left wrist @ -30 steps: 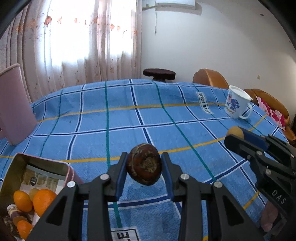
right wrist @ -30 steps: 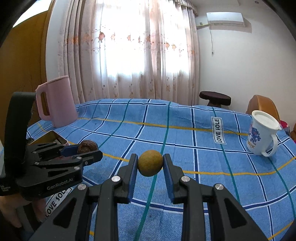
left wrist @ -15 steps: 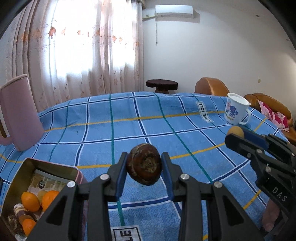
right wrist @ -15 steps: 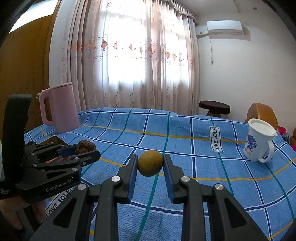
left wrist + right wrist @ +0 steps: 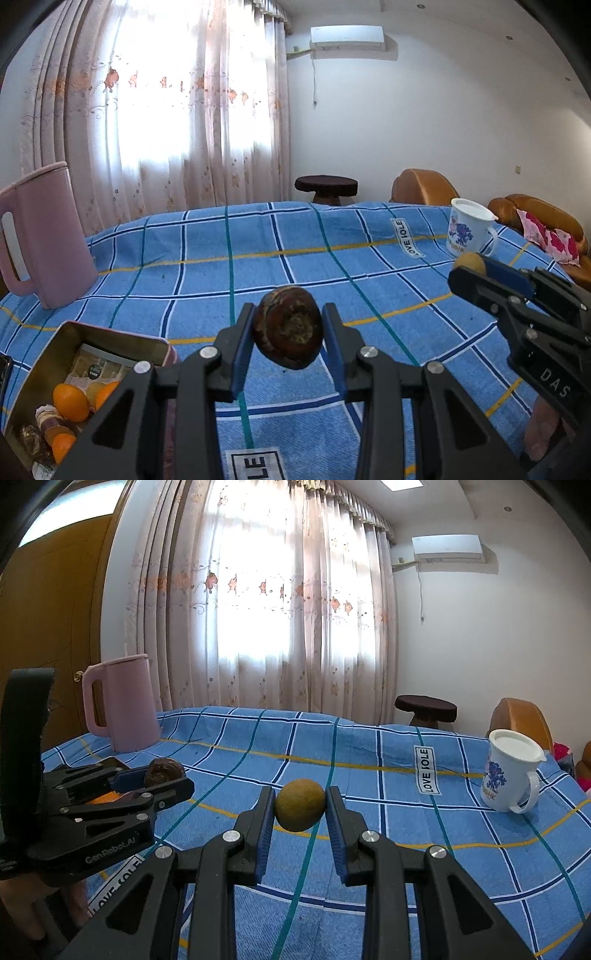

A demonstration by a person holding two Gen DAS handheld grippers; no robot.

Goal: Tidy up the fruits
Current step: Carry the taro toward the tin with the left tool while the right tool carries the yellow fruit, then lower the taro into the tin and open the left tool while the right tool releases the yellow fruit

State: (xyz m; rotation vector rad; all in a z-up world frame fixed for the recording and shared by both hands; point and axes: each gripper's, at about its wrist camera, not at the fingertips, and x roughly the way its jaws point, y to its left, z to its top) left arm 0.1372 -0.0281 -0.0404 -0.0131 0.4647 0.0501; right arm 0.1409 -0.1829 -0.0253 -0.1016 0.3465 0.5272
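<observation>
Brown wrinkled fruit [image 5: 289,326] pinched in left gripper [image 5: 288,332] jaws, yellow-green fruit [image 5: 300,804] in right gripper [image 5: 300,808] jaws, both aloft over the blue-checked table [image 5: 295,251]. Carrying step, seemingly; next, probably swing left and lower into the tin box [image 5: 44,354] beside the oranges [image 5: 70,402].

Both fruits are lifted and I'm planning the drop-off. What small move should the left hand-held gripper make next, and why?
Probably swing the left hand-held gripper left and down toward the tin box. It grips the dark brown fruit above the cloth, and the box holding oranges sits lower left.
</observation>
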